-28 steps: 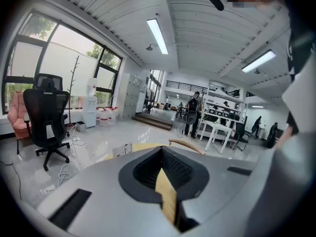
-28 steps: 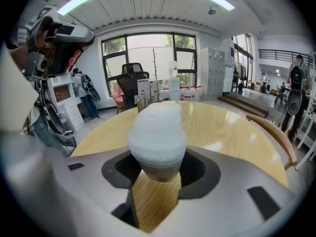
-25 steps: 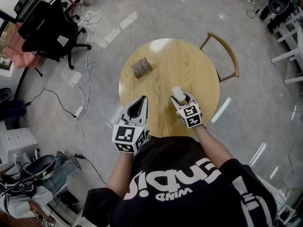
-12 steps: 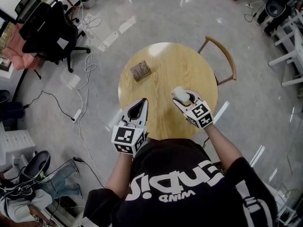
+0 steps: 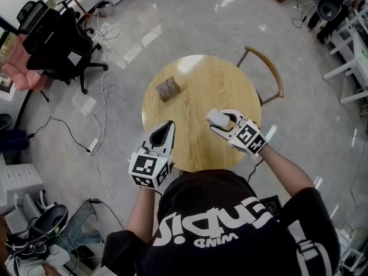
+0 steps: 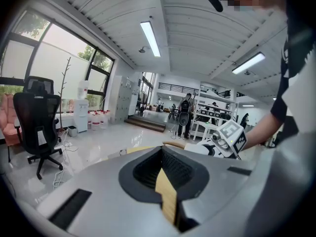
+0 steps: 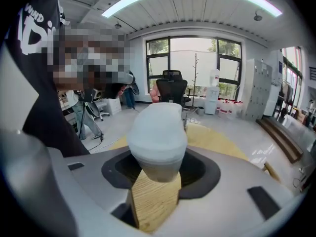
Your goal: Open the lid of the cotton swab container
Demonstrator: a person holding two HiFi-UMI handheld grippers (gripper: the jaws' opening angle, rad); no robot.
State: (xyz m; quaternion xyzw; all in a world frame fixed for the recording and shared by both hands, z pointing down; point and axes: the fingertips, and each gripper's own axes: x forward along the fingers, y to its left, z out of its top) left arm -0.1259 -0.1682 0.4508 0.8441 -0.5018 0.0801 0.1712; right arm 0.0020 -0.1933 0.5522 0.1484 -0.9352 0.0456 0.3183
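I'm holding the left gripper (image 5: 168, 126) fully shut with nothing in it, low over the near left edge of the tabletop (image 5: 195, 76). To its right, the right gripper (image 5: 217, 121) is gripping the container (image 7: 157, 168) by its lower body. Its jaws are standing fairly wide around the container, which seems to be hanging clear of the wood. The white lid (image 7: 158, 125) is on and sticking out past the jaws.

I'm judging the step as bringing the left gripper across to take that lid. It needs opening first. It should then close on the lid alone, above the seam, while the right grip is staying firm on the body. I can't tell whether the lid hinges or just pulls off, so I'm planning a gentle test pull, done over the tabletop in case swabs spill.

An office chair (image 5: 54, 36) and loose cables (image 5: 103, 79) are sitting on the floor far left. A small brown packet (image 5: 168, 89) is lying on the far part of the tabletop, well apart. A wooden chair (image 5: 270, 68) is standing at the far right edge. Nothing is lying between the grippers.
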